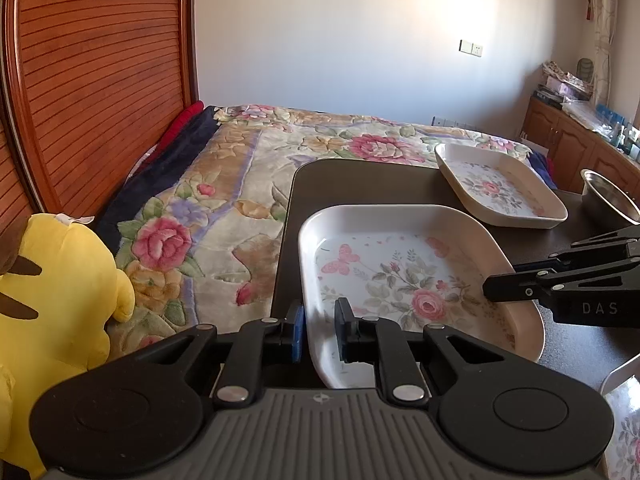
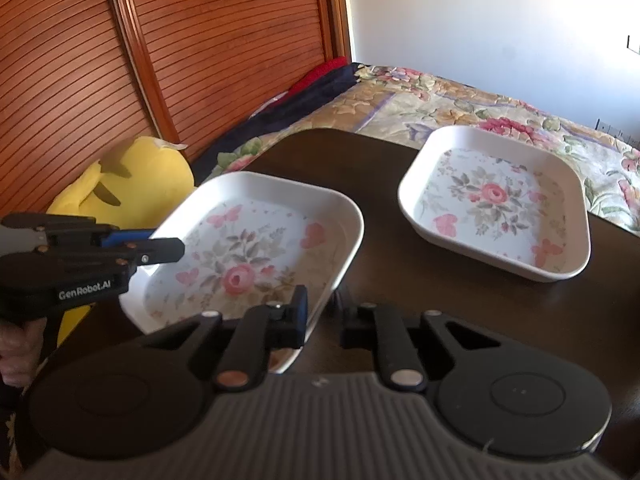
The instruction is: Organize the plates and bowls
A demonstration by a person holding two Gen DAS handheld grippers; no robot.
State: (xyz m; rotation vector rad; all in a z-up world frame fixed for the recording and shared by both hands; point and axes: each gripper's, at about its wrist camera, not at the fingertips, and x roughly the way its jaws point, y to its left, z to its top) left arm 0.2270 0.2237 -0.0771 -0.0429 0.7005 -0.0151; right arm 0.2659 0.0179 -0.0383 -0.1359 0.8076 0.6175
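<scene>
The left gripper [image 1: 318, 330] is clamped on the near plate [image 1: 404, 276]: one blue-padded finger sits outside the plate's left rim and the other inside it, the white wall pinched between them. In its own view the plate spreads from the fingertips toward 1 o'clock, its printed rose and butterfly facing up.

The right gripper [image 2: 322, 320] grips the same near plate [image 2: 248, 252] on the opposite side, its left finger inside the rim and its right finger below and outside the edge. From this gripper the plate runs out toward 11 o'clock. The plate looks tilted, its right-hand edge raised off the dark table [image 2: 440, 312], though how much of it is clear of the surface cannot be told.

Each gripper shows in the other's view: the right one enters the left wrist view at 3 o'clock, reaching over the plate's far side, and the left one enters the right wrist view at 9 o'clock, with part of a hand [image 2: 16, 356] on its handle.

Farther out, a second floral plate [image 2: 496, 204] lies flat on the table at 1 o'clock from the right gripper, well apart from the held one. A metal bowl [image 1: 610, 200] stands just beyond it at the left view's 3 o'clock edge. A floral bedspread [image 1: 240, 184] lies beyond the table, and a yellow plush toy [image 1: 52, 320] sits at 9 o'clock.
</scene>
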